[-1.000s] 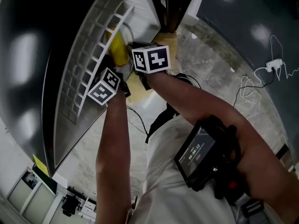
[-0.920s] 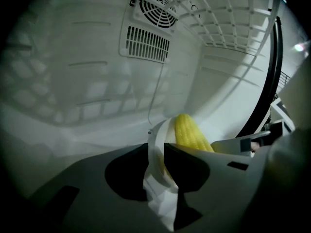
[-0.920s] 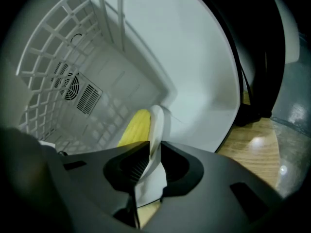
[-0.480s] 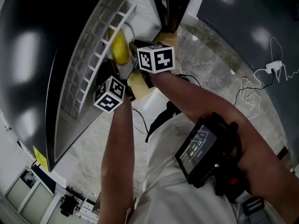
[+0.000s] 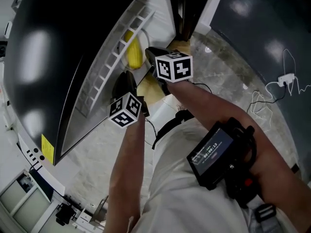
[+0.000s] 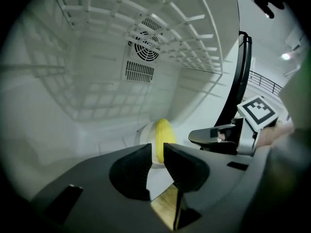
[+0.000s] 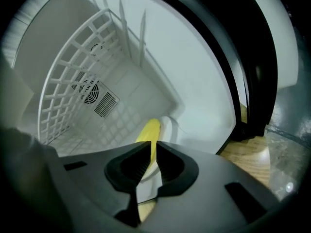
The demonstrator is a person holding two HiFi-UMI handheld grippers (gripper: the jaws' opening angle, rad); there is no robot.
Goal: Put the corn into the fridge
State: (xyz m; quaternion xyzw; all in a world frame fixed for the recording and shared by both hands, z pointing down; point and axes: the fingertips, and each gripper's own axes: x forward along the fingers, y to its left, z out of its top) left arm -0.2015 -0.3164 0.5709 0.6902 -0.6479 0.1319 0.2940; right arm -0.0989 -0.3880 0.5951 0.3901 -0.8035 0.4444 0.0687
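A yellow corn cob [image 6: 163, 134] lies on a white plate [image 7: 168, 124] inside the white fridge compartment. In the head view the corn [image 5: 133, 53] sits just past the white wire rack [image 5: 109, 71]. My left gripper [image 6: 155, 160] is shut and empty, a short way back from the corn. The right gripper [image 7: 154, 163] is also shut with nothing in it, and the corn [image 7: 148, 131] shows just beyond its tips. From the left gripper view the right gripper [image 6: 214, 135] hangs to the right of the corn.
A fan vent [image 6: 143, 57] is set in the fridge's back wall. The dark fridge door [image 5: 46, 57] stands open at the left. A wooden board [image 5: 149, 90] lies below the fridge mouth. A white cable and plug [image 5: 284, 68] lie on the grey floor at right.
Both grippers have drawn back from the fridge, the left one farther. The corn stays on the plate inside.
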